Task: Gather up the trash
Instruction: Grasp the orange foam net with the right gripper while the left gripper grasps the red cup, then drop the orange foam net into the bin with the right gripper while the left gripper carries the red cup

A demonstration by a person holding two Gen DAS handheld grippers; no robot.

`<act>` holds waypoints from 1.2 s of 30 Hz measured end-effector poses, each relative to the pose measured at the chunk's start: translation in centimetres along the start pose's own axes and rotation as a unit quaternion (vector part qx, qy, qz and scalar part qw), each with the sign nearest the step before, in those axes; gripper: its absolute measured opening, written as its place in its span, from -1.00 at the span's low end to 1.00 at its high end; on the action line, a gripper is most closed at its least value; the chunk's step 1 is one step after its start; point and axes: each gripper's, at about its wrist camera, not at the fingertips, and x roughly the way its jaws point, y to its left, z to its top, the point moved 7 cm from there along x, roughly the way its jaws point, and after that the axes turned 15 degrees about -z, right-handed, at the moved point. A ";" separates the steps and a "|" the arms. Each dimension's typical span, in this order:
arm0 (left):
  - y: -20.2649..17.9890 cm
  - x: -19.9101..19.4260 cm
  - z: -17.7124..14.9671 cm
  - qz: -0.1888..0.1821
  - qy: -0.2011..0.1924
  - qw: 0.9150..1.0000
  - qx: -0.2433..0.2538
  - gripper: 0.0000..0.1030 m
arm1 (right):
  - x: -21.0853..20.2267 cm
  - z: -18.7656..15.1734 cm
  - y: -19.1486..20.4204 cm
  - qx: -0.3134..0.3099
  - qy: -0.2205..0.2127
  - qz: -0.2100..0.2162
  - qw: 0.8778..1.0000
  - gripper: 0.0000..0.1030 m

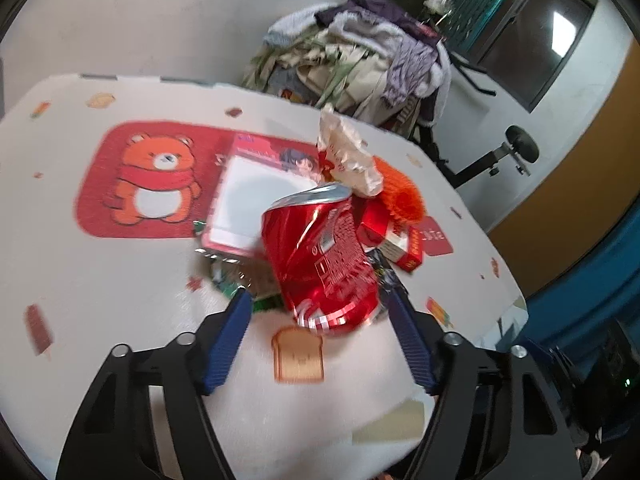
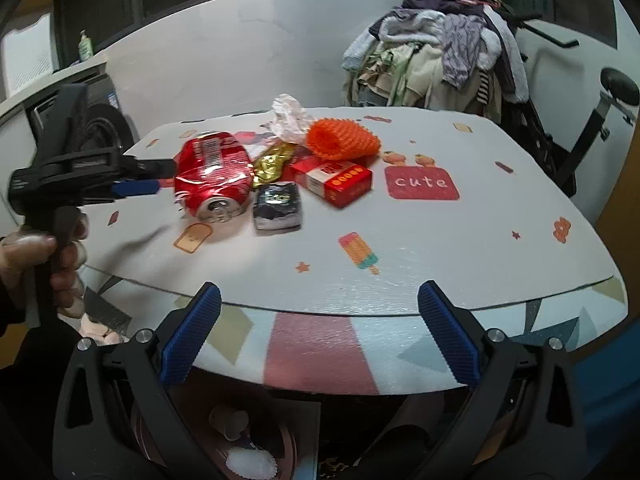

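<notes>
Collecting trash, early stage. The left gripper (image 1: 318,304) is reaching from the table's near side toward a crushed red soda can (image 1: 322,256), which is lying on its side at the front of the litter pile; the can's base is sitting between the blue fingertips (image 1: 240,308), with a visible gap on the left side and the right pad close alongside, so the jaws are standing part-open around the can and are not yet pressing on it. In the right wrist view the same gripper (image 2: 156,184) is approaching the can (image 2: 214,176) from the side, held by a person's hand (image 2: 44,264). The right gripper (image 2: 318,304) is hovering wide and empty over the near edge of the table (image 2: 500,248), well short of the pile. Ahead of it, every piece appears to be lying uncollected: a black foil packet (image 2: 278,206) just beside the can, a gold wrapper (image 2: 272,166) behind that, a red carton (image 2: 334,180), an orange foam net sleeve (image 2: 340,140) and a crumpled white wrapper (image 2: 288,118) farthest away. A red-framed card package (image 1: 248,200) is lying beyond the can in the left wrist view. Below the table edge, under the right gripper, a container (image 2: 240,440) with some pale items inside is partly showing; whether it is the trash bin cannot be told. Judged from this, nearly all collecting is remaining, beginning with the can.
</notes>
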 end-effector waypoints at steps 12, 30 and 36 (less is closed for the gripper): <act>-2.3 0.4 0.0 -0.070 0.018 0.997 0.032 -0.88 | 2.7 1.3 -2.0 0.032 0.016 0.007 0.999 0.89; -1.3 -9.2 0.0 -0.039 -0.041 0.997 0.056 -0.88 | 21.3 16.4 -1.2 0.212 0.127 0.042 0.968 0.88; 0.1 -10.2 -1.7 -0.034 -0.036 0.998 0.044 -0.88 | 21.4 15.6 -0.2 0.249 0.157 0.103 0.950 -0.37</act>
